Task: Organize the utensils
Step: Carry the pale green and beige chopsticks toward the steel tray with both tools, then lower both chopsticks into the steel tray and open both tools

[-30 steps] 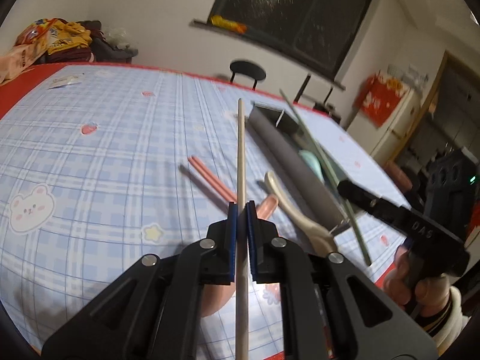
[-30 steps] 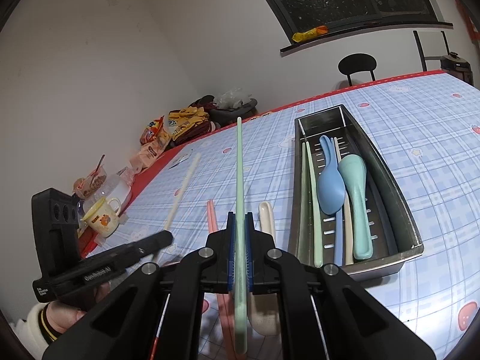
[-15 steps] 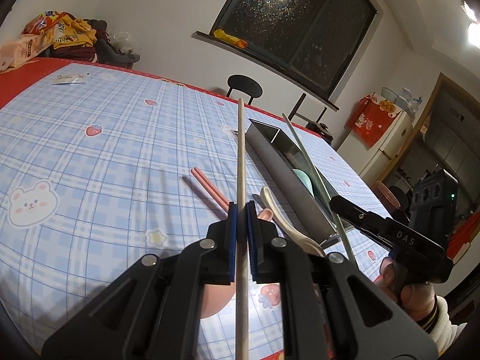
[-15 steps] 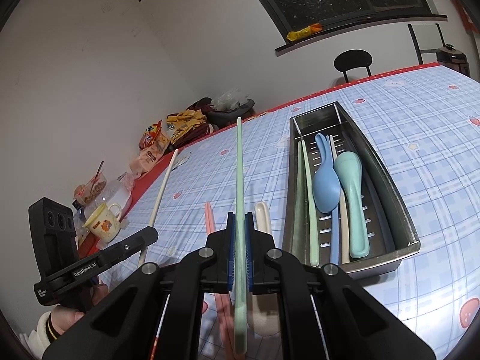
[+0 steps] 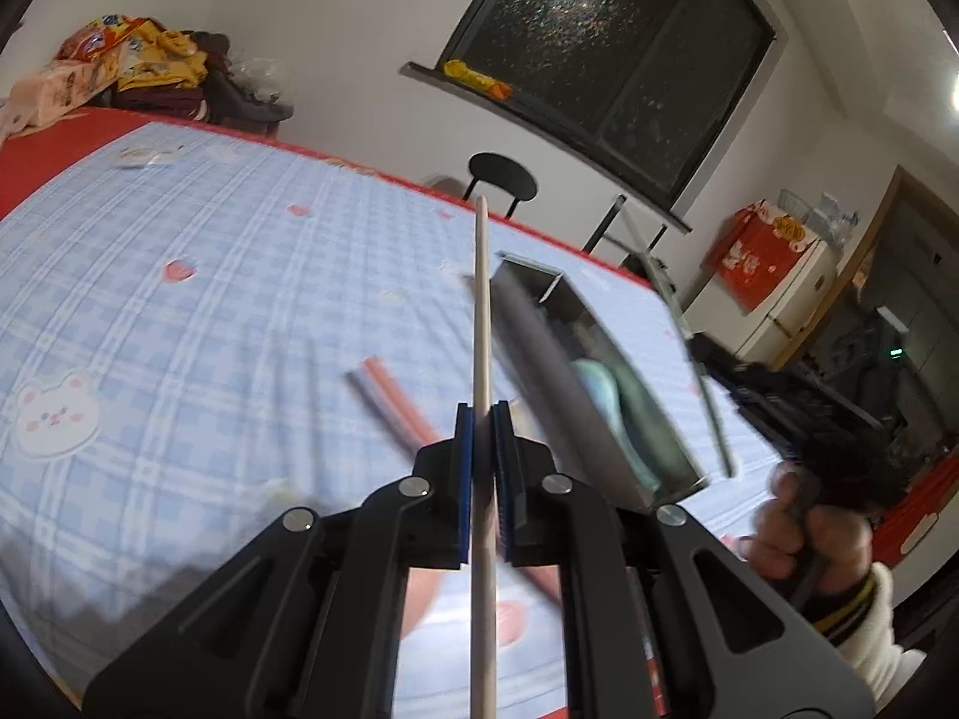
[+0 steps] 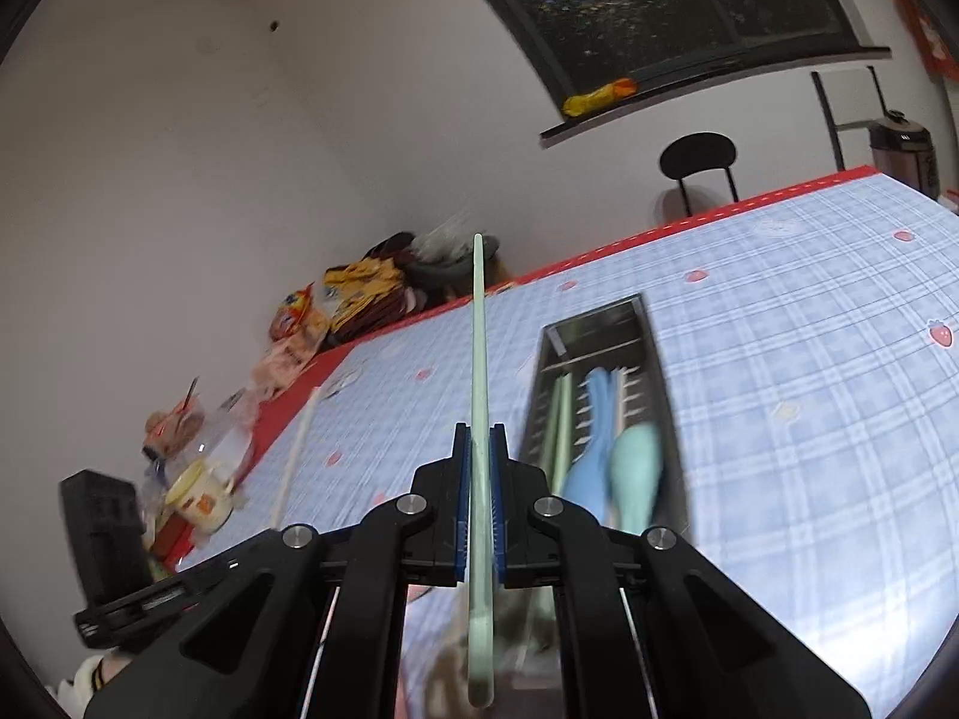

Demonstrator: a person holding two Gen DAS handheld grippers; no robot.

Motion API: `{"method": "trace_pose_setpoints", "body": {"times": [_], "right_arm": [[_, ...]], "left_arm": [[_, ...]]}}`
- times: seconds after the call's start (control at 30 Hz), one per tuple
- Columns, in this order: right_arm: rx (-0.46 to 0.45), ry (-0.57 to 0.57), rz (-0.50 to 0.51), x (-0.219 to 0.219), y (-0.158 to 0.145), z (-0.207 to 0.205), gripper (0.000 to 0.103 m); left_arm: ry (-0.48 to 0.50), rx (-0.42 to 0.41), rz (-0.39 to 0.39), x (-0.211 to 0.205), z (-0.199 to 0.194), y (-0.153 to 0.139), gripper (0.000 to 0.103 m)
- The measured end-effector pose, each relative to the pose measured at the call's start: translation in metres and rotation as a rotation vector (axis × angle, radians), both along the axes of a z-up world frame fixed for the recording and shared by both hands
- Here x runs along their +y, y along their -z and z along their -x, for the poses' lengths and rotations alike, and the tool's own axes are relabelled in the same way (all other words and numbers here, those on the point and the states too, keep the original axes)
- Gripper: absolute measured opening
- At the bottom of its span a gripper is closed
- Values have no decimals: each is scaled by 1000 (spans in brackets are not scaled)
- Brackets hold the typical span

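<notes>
Chopsticks both lifted off tablecloth (image 5: 180, 311) since a second ago. Left gripper (image 5: 481, 437) clamped on beige chopstick (image 5: 481, 311), now raised just left of metal tray (image 6: 656, 359). Right gripper (image 6: 478, 461) pinching green chopstick (image 6: 479, 359), carried sideways toward tray, still left of it. Pink chopsticks (image 5: 395, 401) remain on cloth left of tray. Likely next: drop both into tray beside blue spoon (image 6: 593, 449).

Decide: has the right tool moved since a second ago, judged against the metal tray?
Yes. The right tool has lifted and drawn back: the tray now looks smaller and further off.
</notes>
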State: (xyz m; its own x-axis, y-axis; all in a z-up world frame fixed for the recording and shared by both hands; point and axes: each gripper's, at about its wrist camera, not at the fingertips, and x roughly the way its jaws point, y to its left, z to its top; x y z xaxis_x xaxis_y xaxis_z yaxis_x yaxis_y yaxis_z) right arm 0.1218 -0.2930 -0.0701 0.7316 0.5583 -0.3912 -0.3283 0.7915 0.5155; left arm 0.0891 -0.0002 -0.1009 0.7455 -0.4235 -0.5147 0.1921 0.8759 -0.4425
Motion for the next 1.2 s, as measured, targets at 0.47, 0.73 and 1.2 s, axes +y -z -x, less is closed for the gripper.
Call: {"method": "trace_pose_setpoints", "body": {"times": [0.47, 0.73, 1.2], "right_arm": [[73, 49, -19, -32, 32, -22, 6], [127, 42, -21, -29, 42, -29, 6], [150, 61, 10, -26, 48, -32, 7]], "left_arm": [[66, 19, 145, -105, -74, -12, 11], [-18, 106, 199, -116, -100, 20, 11], [-51, 168, 234, -117, -106, 44, 10]]}}
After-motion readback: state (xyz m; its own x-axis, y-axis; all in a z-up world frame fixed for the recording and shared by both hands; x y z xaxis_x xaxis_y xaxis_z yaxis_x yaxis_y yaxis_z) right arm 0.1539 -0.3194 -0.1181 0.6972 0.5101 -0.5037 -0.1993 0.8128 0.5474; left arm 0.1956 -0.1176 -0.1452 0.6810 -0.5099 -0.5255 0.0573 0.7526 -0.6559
